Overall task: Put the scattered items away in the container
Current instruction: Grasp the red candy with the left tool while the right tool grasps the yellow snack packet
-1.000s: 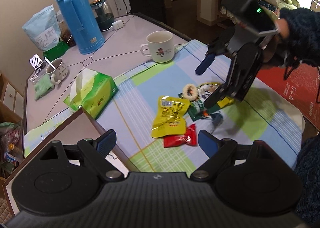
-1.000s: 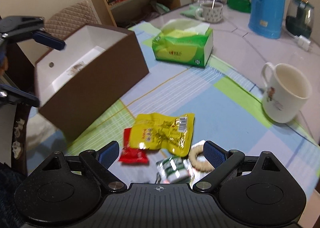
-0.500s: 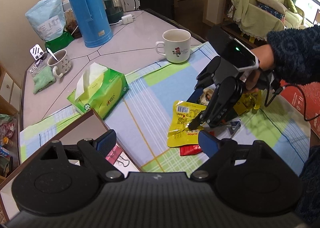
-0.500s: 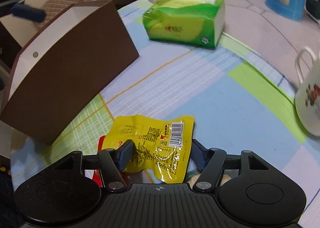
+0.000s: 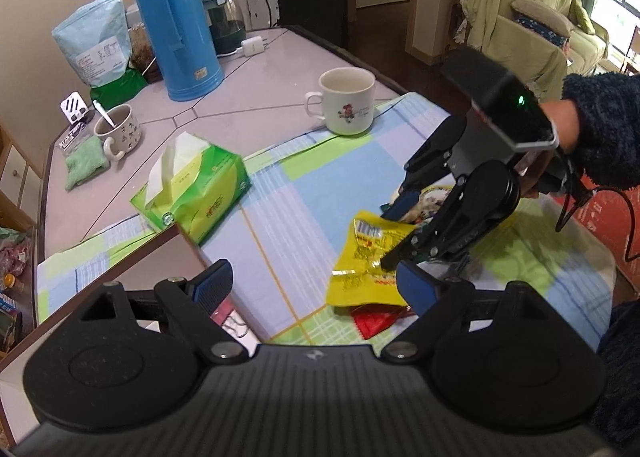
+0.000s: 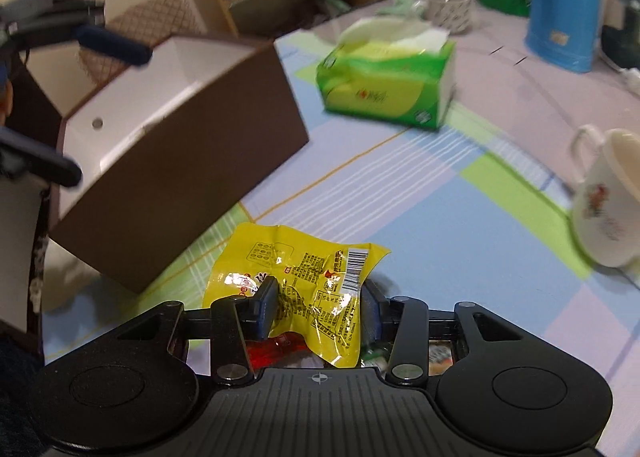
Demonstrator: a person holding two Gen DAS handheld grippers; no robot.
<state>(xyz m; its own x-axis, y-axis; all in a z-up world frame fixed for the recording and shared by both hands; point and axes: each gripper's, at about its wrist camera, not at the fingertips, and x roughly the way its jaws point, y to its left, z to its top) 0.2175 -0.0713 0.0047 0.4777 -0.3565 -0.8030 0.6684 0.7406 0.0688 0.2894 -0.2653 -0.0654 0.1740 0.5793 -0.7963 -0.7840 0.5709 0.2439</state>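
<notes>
Checked cloth (image 5: 344,165) covers the near end of the table (image 5: 256,97). Yellow snack packet (image 6: 304,289), lifted off the cloth, is clamped between the two fingers of the right gripper (image 6: 316,311); a red packet (image 5: 378,323) and other wrapped snacks lie beneath it. Brown box (image 6: 180,161), open-topped, stands at the cloth's edge, with a pink binder clip (image 5: 230,321) inside. Left gripper (image 5: 316,283) hovers over the box's corner, fingers spread apart. Beyond: green tissue pack (image 5: 196,193), white mug (image 5: 348,101), blue thermos (image 5: 176,17).
</notes>
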